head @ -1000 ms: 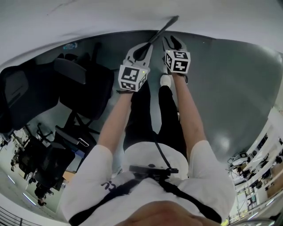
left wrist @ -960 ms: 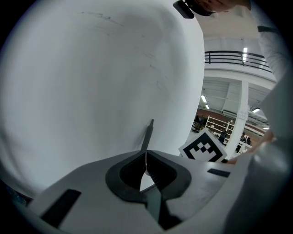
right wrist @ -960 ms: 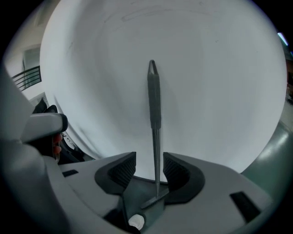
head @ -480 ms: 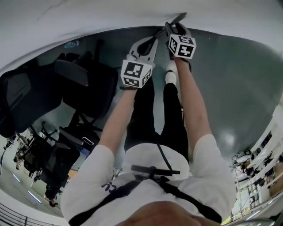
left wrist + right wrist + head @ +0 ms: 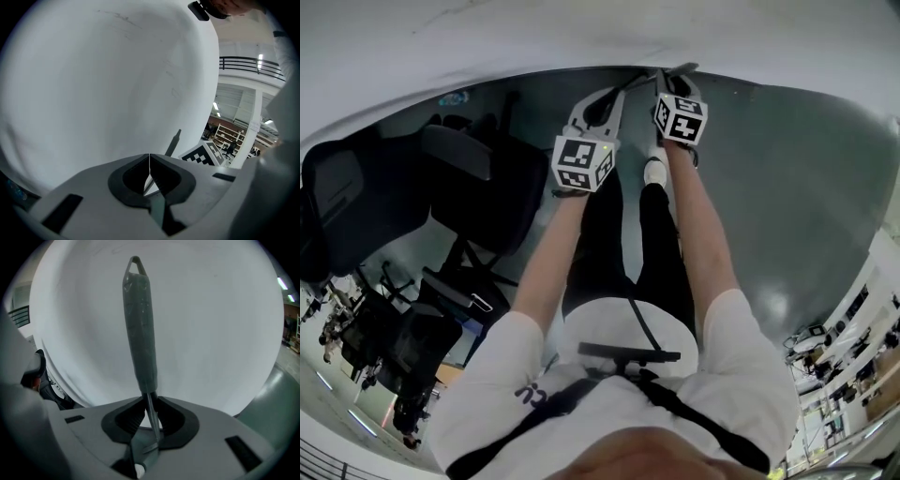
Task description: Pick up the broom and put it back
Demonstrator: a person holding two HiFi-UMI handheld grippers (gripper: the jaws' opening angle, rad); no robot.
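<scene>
The broom's thin shaft [image 5: 628, 86] runs up and to the right from between my two grippers toward the white wall. In the right gripper view its dark grey handle grip [image 5: 139, 333], with a hang loop on top, stands upright against the wall. My right gripper [image 5: 149, 399] [image 5: 671, 81] has just been closing, and its jaws now press on the shaft just below the grip. My left gripper [image 5: 149, 161] [image 5: 607, 97] is shut on the shaft lower down. The handle tip [image 5: 174, 143] shows past the left gripper's jaws. The broom's head is hidden.
A curved white wall [image 5: 534, 37] fills the space straight ahead. Black office chairs [image 5: 478, 187] stand at the left on the grey floor [image 5: 787, 169]. My white shoe [image 5: 653, 171] is under the right gripper. A railing and shelves [image 5: 234, 136] lie far to the right.
The right gripper has moved forward along the shaft toward the wall, and the handle tip now sits beside it. The left gripper has barely moved.
</scene>
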